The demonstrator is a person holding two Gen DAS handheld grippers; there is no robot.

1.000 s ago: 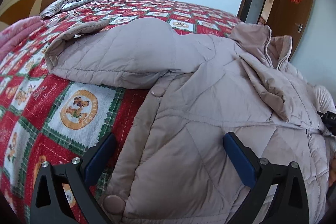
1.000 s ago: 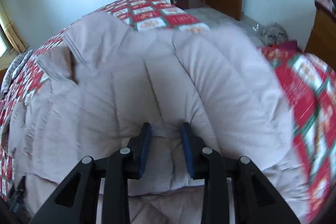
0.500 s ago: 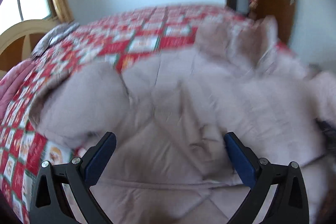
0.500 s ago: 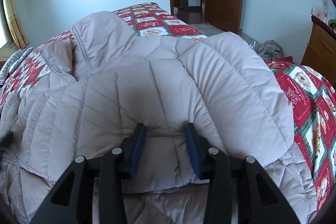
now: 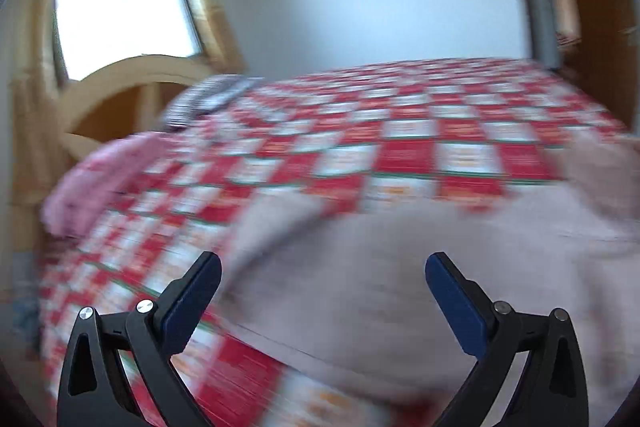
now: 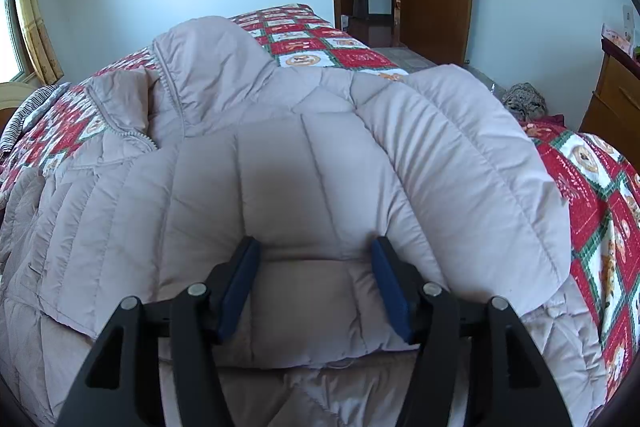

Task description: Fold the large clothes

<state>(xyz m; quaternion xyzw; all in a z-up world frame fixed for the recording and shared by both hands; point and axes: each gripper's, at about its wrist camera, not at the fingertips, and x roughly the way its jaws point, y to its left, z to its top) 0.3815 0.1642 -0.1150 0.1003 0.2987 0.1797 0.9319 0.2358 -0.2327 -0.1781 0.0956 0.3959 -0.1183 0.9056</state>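
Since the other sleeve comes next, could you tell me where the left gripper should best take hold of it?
Judging from the blurred left wrist view, grip the sleeve near its free end lying on the quilt, coming from above with the open left gripper. That end lies flat and clear of the jacket body.

Beige quilted jacket [image 6: 280,163] is spread over red patchwork quilt [image 6: 592,187] — sleeve [image 6: 472,163] folded across front. Right gripper [image 6: 316,259] is held w/ fingers apart over the cuff edge — nothing clamped.
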